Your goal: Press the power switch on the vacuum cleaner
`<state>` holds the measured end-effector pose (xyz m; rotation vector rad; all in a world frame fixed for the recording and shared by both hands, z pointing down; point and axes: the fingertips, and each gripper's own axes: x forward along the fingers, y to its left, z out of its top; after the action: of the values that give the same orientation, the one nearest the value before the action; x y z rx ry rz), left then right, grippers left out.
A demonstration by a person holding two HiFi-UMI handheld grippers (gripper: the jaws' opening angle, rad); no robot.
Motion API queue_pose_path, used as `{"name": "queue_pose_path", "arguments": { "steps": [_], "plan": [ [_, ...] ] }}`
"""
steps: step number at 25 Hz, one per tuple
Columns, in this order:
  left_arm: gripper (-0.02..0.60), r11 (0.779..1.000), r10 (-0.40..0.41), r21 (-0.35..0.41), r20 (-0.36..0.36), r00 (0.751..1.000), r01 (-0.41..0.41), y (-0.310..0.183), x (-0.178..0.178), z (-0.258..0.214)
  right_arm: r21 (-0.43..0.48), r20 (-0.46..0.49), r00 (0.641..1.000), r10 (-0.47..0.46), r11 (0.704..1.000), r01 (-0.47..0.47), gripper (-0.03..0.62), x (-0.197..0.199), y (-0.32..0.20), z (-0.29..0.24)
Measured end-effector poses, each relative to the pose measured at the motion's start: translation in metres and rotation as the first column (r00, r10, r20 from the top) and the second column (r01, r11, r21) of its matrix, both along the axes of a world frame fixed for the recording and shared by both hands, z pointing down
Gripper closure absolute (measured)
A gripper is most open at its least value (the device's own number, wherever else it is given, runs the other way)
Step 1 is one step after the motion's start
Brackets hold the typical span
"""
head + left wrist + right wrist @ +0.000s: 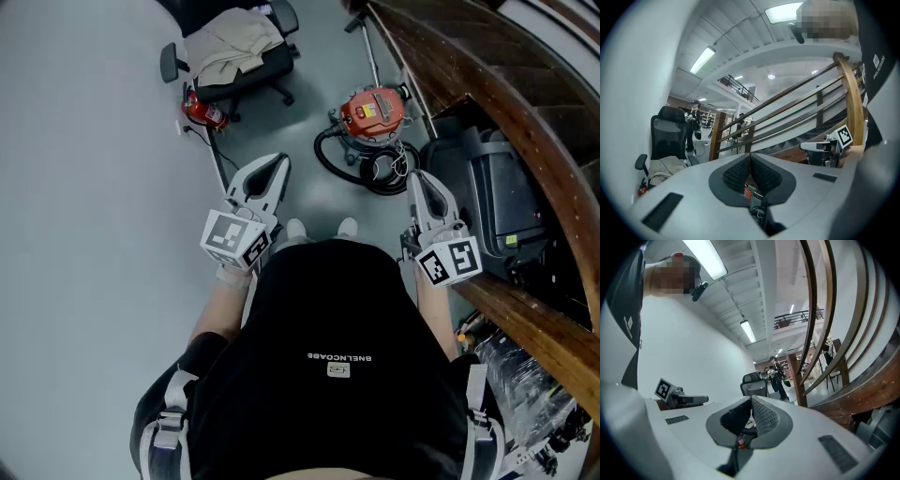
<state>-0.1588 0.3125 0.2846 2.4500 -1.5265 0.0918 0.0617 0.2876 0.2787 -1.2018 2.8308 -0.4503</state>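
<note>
A person in a black top (337,356) is standing and looking steeply down, holding a gripper in each hand at about waist height. Both grippers are pointing forward and down toward the floor. The left gripper (279,167) is holding its two jaws pressed together with nothing between them, and its own view is showing the ribbed pads meeting at the tip. The right gripper (418,180) is doing likewise, its jaws closed on nothing. The closed jaws are probably serving as one blunt tip for pushing a button rather than for grasping. Just beyond the grippers, the toes of two pale shoes (296,228) are showing on the grey floor (94,187).

Further ahead, the vacuum cleaner (373,112) is sitting on the floor. It is a round canister with an orange-red top, slightly right of centre and nearer the right gripper than the left. Its black hose (361,173) is lying coiled on the near side. The power switch is likely on that top, though it is too small to pick out. Neither gripper is touching the machine, so reaching it will probably mean stepping forward and bending down.

To the right, a curved wooden stair rail (487,89) is sweeping past, with a dark grey boxy unit (497,187) standing beneath it. Farthest off, at upper left, a black office chair (239,56) draped with pale cloth is standing, with a red fire extinguisher (202,111) beside its base.
</note>
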Motion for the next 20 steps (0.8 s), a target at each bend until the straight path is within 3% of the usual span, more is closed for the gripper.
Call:
{"name": "queue_pose_path", "arguments": {
  "steps": [13, 20],
  "plan": [
    [0.566, 0.999, 0.049, 0.003, -0.016, 0.999, -0.049, 0.000, -0.039, -0.003, -0.011, 0.000, 1.000, -0.005, 1.000, 0.005, 0.565, -0.049, 0.003, -0.005],
    [0.566, 0.998, 0.069, -0.008, -0.038, 0.997, -0.069, 0.016, -0.094, 0.006, -0.013, -0.004, 1.000, 0.012, 1.000, -0.012, 0.565, -0.101, 0.010, -0.009]
  ]
}}
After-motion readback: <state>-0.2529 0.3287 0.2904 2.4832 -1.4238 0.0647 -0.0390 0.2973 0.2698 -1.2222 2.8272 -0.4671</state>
